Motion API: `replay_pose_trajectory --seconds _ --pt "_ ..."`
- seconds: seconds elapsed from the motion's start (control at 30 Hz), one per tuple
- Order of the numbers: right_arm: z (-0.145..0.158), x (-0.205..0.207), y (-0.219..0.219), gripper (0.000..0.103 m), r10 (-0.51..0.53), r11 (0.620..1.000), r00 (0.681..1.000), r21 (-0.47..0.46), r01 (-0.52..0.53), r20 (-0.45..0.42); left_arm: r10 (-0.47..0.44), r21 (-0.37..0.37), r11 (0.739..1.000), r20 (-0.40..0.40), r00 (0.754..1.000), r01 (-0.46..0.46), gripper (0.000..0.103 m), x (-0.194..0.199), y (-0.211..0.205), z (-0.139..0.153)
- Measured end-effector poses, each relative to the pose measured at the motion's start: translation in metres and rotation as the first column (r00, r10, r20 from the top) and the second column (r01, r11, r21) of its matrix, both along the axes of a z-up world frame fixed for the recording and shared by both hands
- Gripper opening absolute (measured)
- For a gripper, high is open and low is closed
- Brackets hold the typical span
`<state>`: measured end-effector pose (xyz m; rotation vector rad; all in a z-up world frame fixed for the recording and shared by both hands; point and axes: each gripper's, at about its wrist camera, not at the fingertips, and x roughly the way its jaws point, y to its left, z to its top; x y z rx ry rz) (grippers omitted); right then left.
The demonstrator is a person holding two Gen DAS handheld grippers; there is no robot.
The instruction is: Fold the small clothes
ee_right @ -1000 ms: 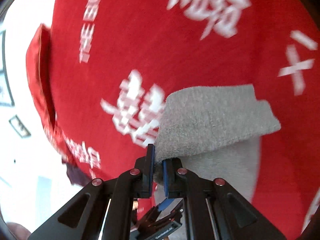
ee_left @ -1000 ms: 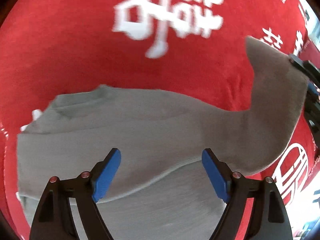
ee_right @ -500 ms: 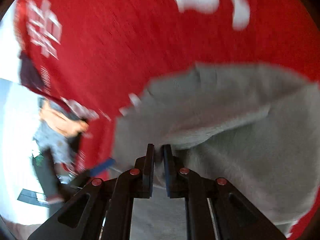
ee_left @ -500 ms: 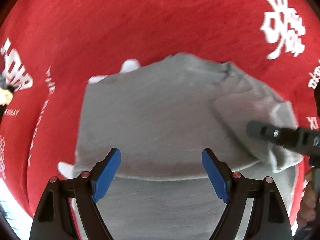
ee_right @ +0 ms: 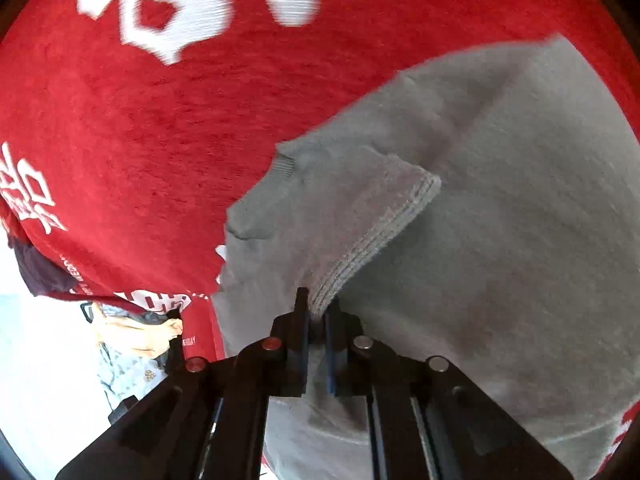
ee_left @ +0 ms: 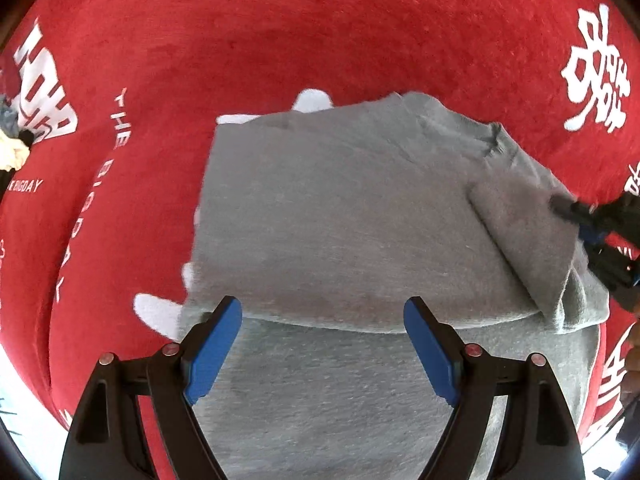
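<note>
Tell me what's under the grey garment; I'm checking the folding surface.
A red cloth with white lettering lies under the grey garment. Whatever sits beneath its middle is covered.

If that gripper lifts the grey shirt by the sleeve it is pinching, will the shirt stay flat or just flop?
Probably flop: the grey shirt is soft knit that already creases and lies in folded layers. The sleeve bends at the right gripper, so only that part would likely rise first. It looks light, and the fuzzy red cloth may drag on it.
</note>
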<state>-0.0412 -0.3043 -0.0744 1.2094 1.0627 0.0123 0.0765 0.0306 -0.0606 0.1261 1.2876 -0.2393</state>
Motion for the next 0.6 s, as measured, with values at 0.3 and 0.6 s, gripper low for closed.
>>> replay_pose_trajectory --seconds 0.3,0.6 --pt "0.033 0.068 0.121 0.011 0.444 0.861 0.896 -0.282 -0.424 0.008 0.097 0.022 0.995 0.022 0.995 -0.097 0.084 0.008 0.051 0.007" --pt "0.036 0.023 0.138 0.052 0.53 0.764 0.837 -0.351 -0.542 -0.139 0.104 0.012 0.995 0.004 0.995 -0.104 0.084 0.01 0.059 0.011"
